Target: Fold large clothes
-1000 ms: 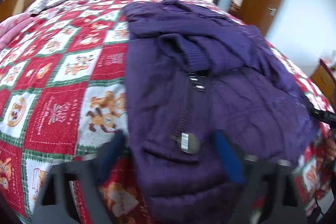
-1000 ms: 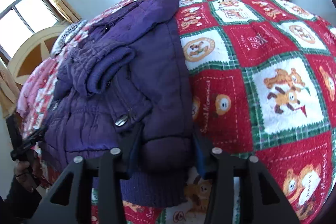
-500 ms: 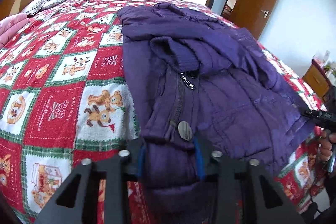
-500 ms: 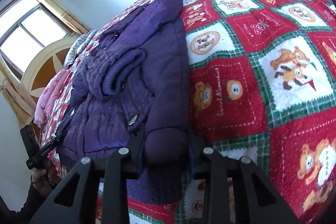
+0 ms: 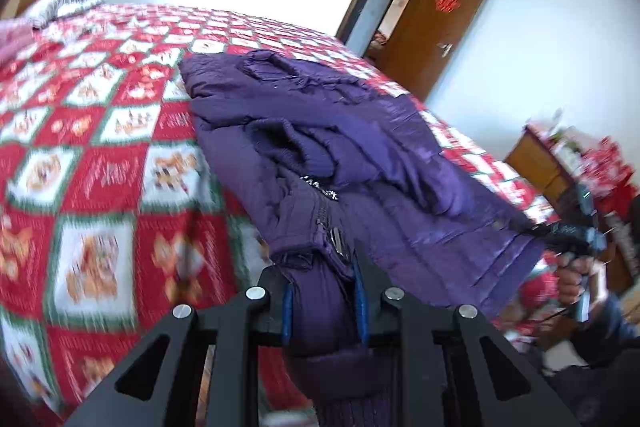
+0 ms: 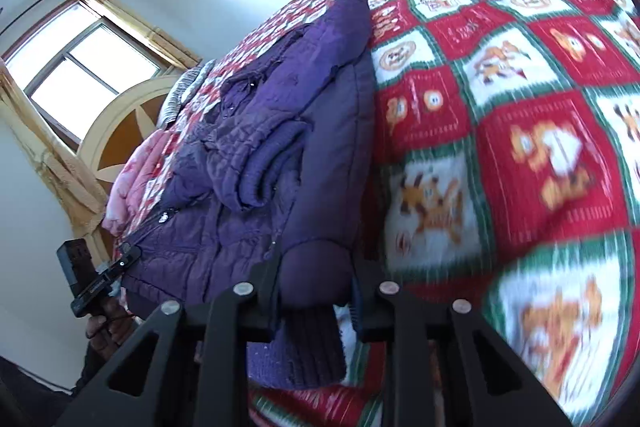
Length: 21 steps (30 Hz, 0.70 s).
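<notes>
Right now your fingertips are hidden on both sides, buried in purple fabric, and the quilt's near squares are smeared by motion blur, so their pictures are hard to read. Your left gripper (image 5: 323,301) is clenched on a bunched fold of the purple jacket (image 5: 360,163) next to the zipper (image 5: 335,239), the hem spilling out of frame at 6 o'clock. Your right gripper (image 6: 314,297) is clamped on a padded edge of the jacket (image 6: 280,131), its ribbed cuff (image 6: 296,351) hanging below the jaws. The garment lies spread on the red-and-white checked quilt (image 5: 100,131) of the bed, its far end reaching toward 12 o'clock, a knit collar (image 5: 292,147) folded across its middle. In the left view your right gripper (image 5: 568,239) shows at 3 o'clock at the jacket's corner, with a brown door (image 5: 444,23) at 1 o'clock and a wooden cabinet (image 5: 540,167) at 3. In the right view a window (image 6: 80,67) sits at 10 o'clock above the headboard (image 6: 128,123), and pink bedding (image 6: 136,171) lies beside the jacket.
</notes>
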Motion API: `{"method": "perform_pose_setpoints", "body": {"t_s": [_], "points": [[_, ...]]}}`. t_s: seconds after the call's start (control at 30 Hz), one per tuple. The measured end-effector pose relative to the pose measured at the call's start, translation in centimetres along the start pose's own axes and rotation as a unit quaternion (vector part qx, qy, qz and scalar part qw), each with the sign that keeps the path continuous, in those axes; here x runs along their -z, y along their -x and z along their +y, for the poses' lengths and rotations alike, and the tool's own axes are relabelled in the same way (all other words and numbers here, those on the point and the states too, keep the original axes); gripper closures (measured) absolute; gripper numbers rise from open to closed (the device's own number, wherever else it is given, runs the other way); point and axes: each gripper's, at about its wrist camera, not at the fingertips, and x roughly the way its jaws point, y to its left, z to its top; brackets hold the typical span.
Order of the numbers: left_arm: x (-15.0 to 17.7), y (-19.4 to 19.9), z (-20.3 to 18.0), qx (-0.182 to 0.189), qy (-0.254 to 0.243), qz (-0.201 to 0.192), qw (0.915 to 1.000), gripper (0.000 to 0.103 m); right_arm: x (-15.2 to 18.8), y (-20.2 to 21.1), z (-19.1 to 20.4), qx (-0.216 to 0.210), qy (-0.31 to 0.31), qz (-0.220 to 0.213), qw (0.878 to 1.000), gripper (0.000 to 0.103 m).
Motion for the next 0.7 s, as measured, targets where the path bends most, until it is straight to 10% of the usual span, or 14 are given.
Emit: {"method": "perform_pose_setpoints", "body": {"t_s": [0.37, 0.7], "points": [[-3.3, 6.4, -2.6, 0.087, -0.015, -0.05, 0.9948, 0.081, 0.2, 7.4, 4.6, -0.051, 0.016, -0.046, 0.998, 0.08], [-19.0, -3.9, 4.6, 0.125, 0.043, -0.04, 0.9904, 0.081, -16.9, 0.7, 4.9, -0.075, -0.019, -0.094, 0.993, 0.081]]}}
